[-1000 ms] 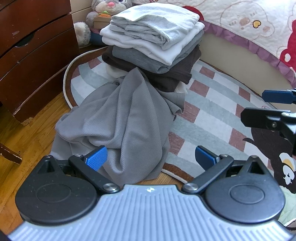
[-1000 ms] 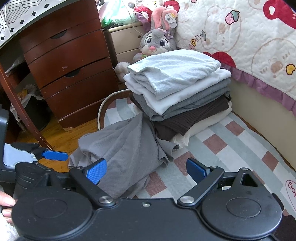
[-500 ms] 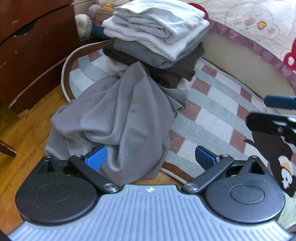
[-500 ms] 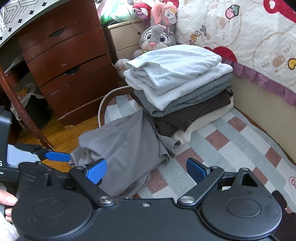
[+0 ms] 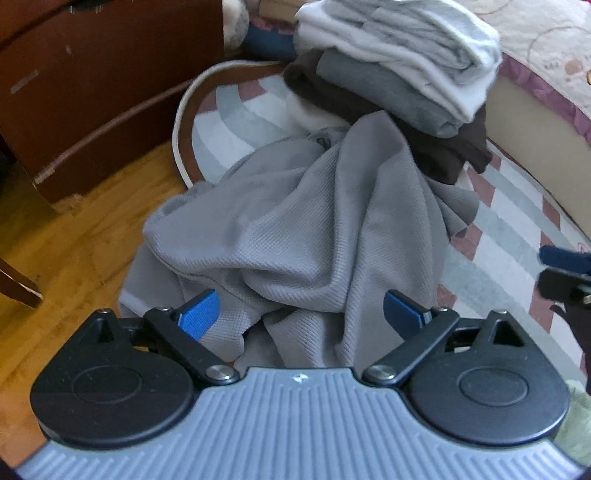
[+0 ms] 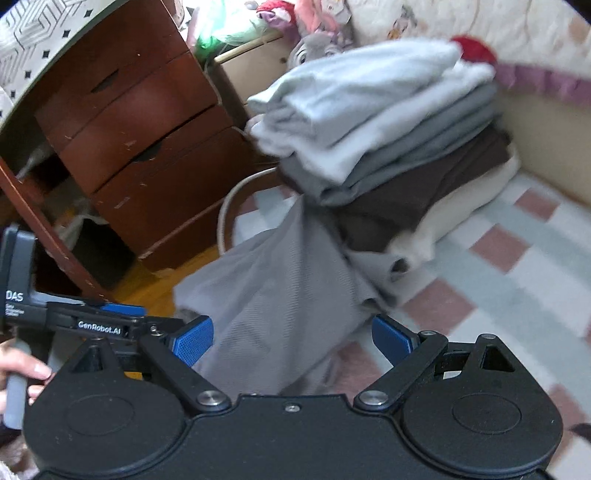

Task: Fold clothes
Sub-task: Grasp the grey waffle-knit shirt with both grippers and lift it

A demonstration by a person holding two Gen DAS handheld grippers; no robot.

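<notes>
A crumpled grey waffle-knit garment [image 5: 295, 236] lies in a heap on the checked round rug, leaning against a stack of folded clothes [image 5: 399, 74]. It also shows in the right wrist view [image 6: 280, 295], below the stack [image 6: 376, 147]. My left gripper [image 5: 301, 314] is open, its blue pads spread just above the near edge of the garment. My right gripper [image 6: 291, 338] is open too, close over the garment's near side. Neither holds anything. The right gripper's fingertip [image 5: 561, 258] shows at the right edge of the left wrist view.
A dark wooden chest of drawers [image 6: 140, 147] stands to the left on a wood floor [image 5: 74, 240]. The rug [image 5: 509, 258] runs to a bed with a patterned quilt [image 6: 517, 33] at the right. Plush toys [image 6: 314, 40] sit behind the stack.
Both grippers have moved forward and down toward the grey garment, which now fills more of each view. Both stay open. The garment and stack have not moved.
</notes>
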